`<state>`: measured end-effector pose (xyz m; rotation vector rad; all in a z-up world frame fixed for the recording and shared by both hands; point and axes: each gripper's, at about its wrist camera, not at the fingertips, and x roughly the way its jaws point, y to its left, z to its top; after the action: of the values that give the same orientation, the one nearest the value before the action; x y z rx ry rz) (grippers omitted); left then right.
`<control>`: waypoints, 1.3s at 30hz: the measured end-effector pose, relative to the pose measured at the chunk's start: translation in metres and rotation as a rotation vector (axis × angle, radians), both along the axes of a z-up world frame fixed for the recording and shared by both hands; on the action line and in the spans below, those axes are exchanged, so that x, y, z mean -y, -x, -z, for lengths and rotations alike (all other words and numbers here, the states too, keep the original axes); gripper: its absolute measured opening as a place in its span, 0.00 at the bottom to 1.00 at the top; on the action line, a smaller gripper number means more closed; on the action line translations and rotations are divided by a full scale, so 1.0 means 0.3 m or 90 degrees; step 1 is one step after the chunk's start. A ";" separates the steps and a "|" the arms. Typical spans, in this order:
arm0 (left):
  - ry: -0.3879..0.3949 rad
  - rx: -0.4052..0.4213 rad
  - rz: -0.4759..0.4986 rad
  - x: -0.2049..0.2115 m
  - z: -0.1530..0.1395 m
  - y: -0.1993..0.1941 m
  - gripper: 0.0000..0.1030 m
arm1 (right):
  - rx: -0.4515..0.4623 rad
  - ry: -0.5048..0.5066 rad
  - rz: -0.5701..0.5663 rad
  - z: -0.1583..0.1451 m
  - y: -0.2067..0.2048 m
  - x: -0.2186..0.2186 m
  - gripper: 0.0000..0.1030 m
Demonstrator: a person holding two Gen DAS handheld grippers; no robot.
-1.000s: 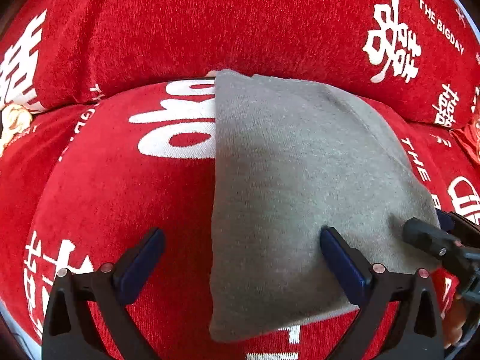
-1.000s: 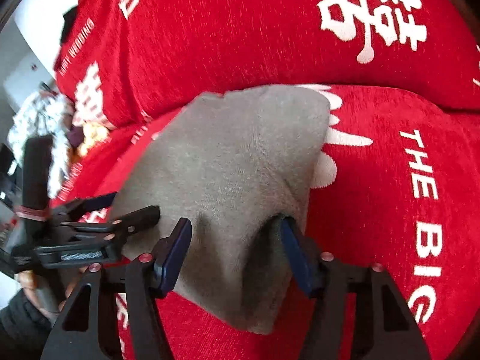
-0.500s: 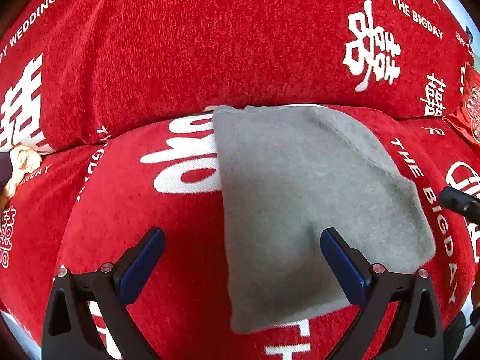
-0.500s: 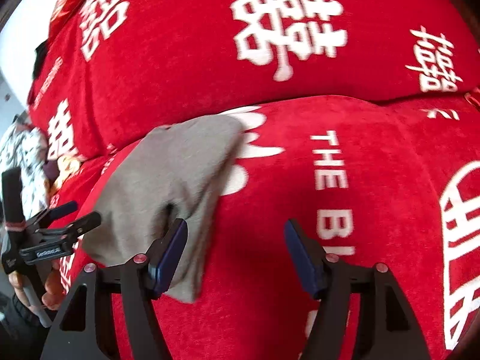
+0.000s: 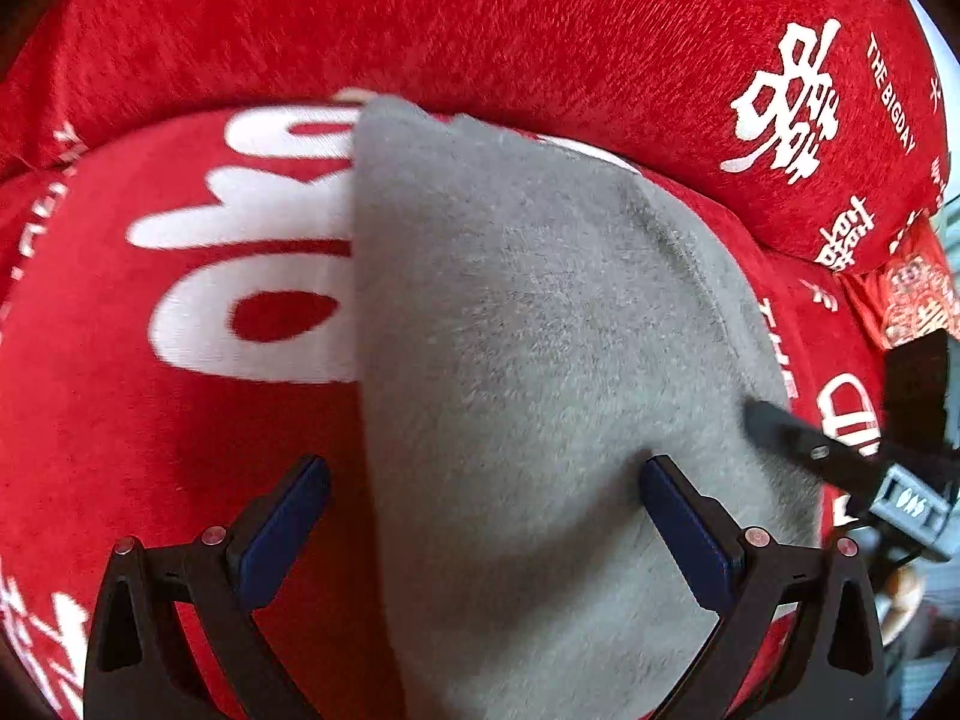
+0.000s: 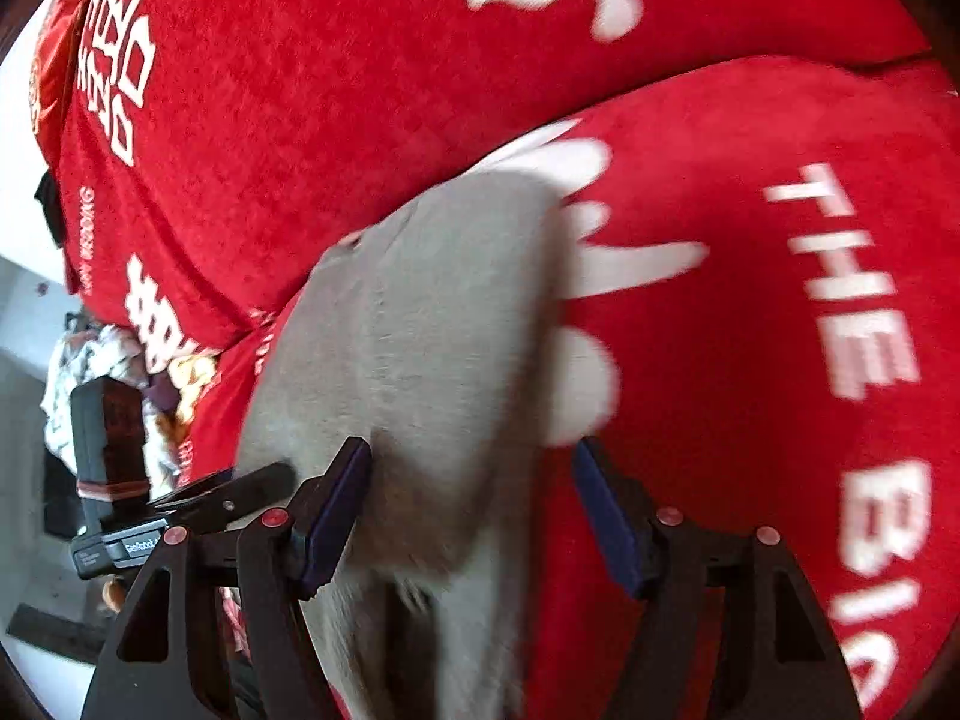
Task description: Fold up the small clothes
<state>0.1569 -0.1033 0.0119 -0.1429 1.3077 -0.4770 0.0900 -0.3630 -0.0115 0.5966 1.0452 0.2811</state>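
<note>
Both grippers have swung back over the grey garment (image 5: 540, 372) on the red cushion (image 5: 180, 432). Left gripper (image 5: 480, 516) gapes empty astride its left edge; right gripper (image 6: 474, 504), jaws just widened, straddles its near end, long axis running away.

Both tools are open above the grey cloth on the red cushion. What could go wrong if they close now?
1. The left tool straddles only the grey cloth's left edge, so it may pinch the red cushion cover too.
2. The right tool could disturb the fold if it grips one layer.
</note>
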 end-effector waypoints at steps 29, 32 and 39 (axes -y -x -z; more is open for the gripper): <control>-0.065 0.152 0.037 0.080 -0.243 0.154 0.41 | 0.121 0.227 -0.052 -0.269 0.105 -0.240 0.33; -0.065 0.161 0.036 0.071 -0.267 0.189 0.41 | 0.129 0.232 -0.051 -0.296 0.140 -0.258 0.33; -0.065 0.172 0.036 0.048 -0.291 0.266 0.41 | 0.134 0.234 -0.046 -0.315 0.217 -0.284 0.33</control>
<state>0.0770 -0.1177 0.0992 0.0433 1.0704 -0.4599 0.0250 -0.2778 0.0830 0.1936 0.8876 0.2036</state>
